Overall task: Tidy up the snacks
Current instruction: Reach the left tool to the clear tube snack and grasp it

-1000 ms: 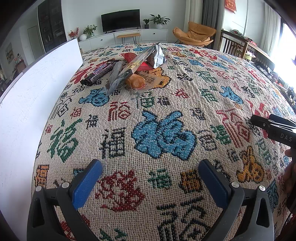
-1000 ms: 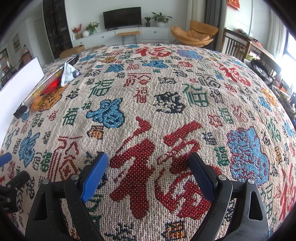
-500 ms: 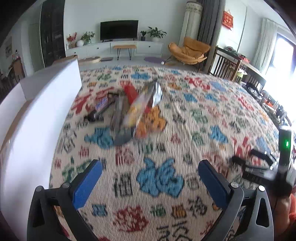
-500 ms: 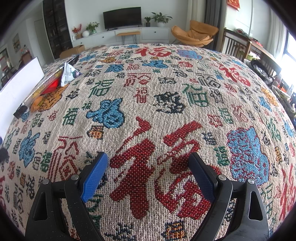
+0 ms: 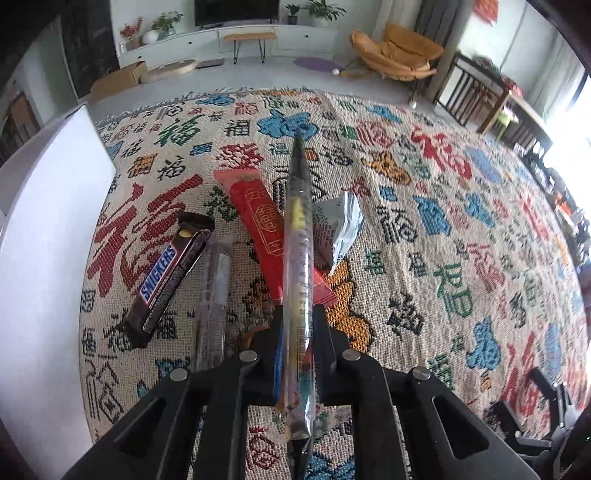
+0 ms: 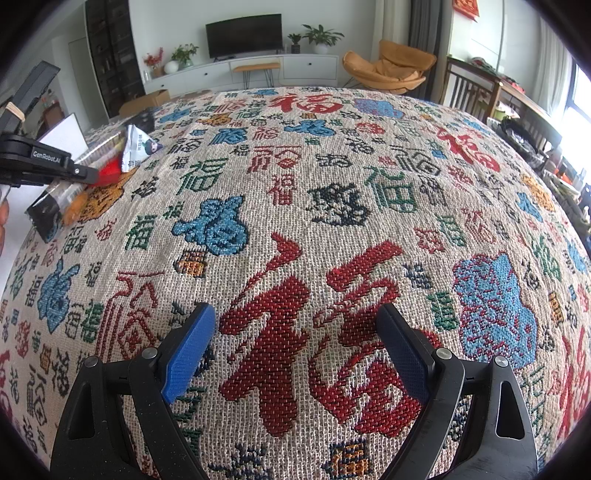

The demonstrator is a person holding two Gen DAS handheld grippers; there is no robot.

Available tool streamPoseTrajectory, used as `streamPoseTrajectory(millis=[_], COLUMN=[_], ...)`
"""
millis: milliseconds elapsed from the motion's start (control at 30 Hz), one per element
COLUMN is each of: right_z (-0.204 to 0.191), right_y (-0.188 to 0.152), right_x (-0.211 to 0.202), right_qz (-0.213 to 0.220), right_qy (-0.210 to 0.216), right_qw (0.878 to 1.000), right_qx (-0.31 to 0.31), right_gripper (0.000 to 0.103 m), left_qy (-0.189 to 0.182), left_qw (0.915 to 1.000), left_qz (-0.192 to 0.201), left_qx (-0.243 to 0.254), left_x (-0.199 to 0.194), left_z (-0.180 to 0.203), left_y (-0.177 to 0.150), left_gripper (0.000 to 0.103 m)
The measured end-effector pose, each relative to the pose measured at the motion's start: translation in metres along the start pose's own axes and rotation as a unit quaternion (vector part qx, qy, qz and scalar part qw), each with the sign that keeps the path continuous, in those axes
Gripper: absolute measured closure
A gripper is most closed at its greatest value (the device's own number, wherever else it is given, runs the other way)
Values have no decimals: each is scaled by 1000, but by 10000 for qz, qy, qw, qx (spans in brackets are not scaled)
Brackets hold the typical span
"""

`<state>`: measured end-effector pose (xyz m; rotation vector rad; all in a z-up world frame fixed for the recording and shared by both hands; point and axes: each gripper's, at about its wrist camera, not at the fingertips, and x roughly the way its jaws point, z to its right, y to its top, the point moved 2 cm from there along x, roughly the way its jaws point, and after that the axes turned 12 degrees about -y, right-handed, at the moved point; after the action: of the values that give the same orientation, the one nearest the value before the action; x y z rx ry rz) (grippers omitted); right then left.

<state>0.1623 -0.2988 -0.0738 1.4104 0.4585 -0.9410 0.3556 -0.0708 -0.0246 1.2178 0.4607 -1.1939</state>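
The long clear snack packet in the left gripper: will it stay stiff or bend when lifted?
The long clear packet probably stays fairly stiff: it runs straight beyond the left gripper, whose jaws are shut on it. Its glossy wrapper may slip. It looks thin, so likely light.

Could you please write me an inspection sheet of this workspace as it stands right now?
Surface: patterned woven cloth covers the table.
Job's things: Snickers bar, clear wrapped stick, red packet and silver pouch lie clustered; long clear snack tube is gripped.
Clutter: white board along the cloth's left edge.
Grippers: left gripper shut on the tube; right gripper open, holding nothing.
Cables: nothing seen.
Surroundings: TV, orange chair, cardboard box.
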Motion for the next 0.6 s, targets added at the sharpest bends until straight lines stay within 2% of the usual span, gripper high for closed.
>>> streamPoseTrajectory(millis=[67, 133, 267, 333, 467, 500, 533, 567, 600], right_z=[0, 0, 0, 0, 0, 0, 0, 0, 0], right_y=[0, 0, 0, 0, 0, 0, 0, 0, 0], right_x=[0, 0, 0, 0, 0, 0, 0, 0, 0], right_qz=[0, 1, 1, 1, 2, 2, 2, 2, 2], right_qy=[0, 0, 0, -1, 1, 2, 4, 2, 0], right_qw=[10000, 10000, 10000, 10000, 10000, 10000, 10000, 10000, 10000], right_qx=[0, 0, -1, -1, 0, 1, 2, 1, 0], right_gripper=[12, 12, 11, 11, 11, 11, 11, 12, 11], left_qy=[-314, -461, -542, -493, -8, 180, 325, 442, 482], left_qw=[9986, 9966, 9956, 9961, 9978, 9977, 9975, 9973, 9973], left_qz=[293, 438, 388, 397, 510, 560, 557, 520, 492], left_qx=[-301, -528, -655, -607, -418, -337, -278, -255, -245], left_x=[-24, -51, -90, -101, -100, -97, -96, -92, -89], left_z=[-7, -15, -18, -16, -13, -12, -10, -12, -12], left_y=[-15, -41, -106, -137, -180, -186, -191, -192, -194], left_gripper=[91, 91, 91, 91, 90, 87, 79, 59, 47])
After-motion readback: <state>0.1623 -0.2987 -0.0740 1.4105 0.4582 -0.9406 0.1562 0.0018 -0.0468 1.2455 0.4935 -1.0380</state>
